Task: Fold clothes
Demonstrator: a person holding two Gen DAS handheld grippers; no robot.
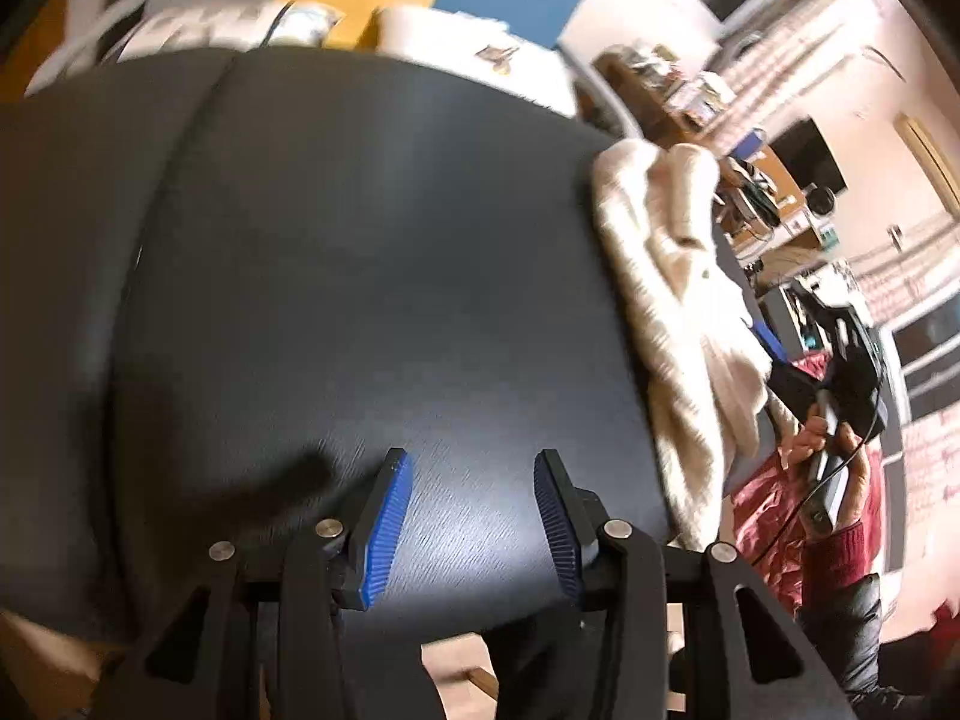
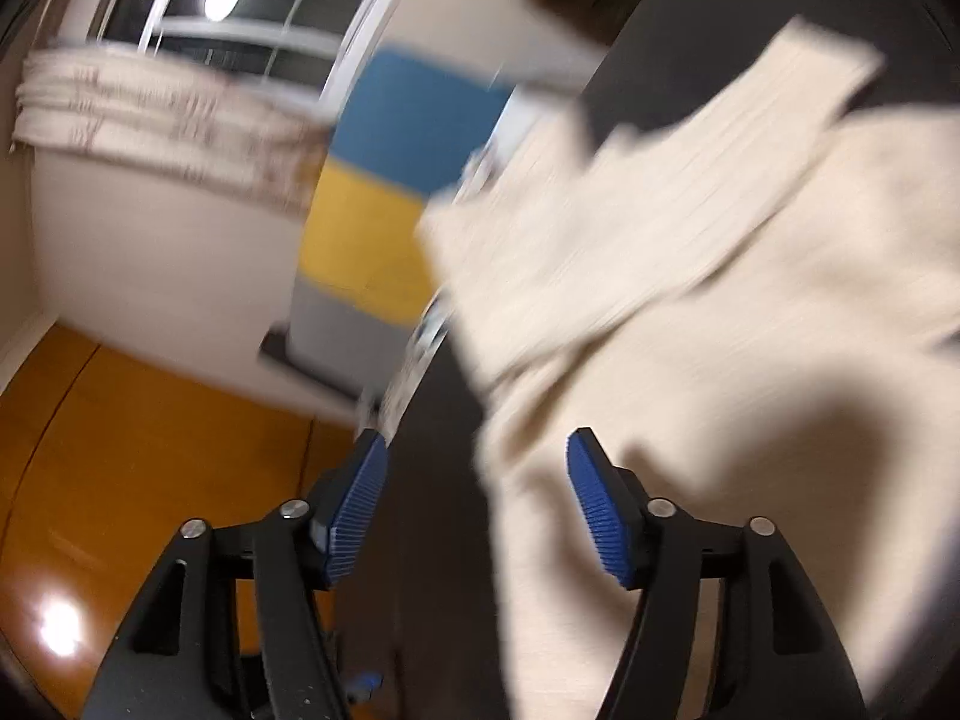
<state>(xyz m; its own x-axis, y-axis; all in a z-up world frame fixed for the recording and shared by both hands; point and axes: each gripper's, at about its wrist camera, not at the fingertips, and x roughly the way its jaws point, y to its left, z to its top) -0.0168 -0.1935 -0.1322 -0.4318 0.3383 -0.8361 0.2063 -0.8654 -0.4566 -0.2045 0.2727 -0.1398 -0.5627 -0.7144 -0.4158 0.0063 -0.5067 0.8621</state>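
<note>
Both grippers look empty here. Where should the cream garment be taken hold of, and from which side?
Probably its near edge, approached from the table's bare side. The cream garment lies bunched at the black table edge; the open right gripper already faces that loose edge, while the left gripper is open over bare tabletop.

Black left tool point(image 1: 473, 525) and right tool point(image 2: 477, 507), blue ribbed pads, silver screws.
</note>
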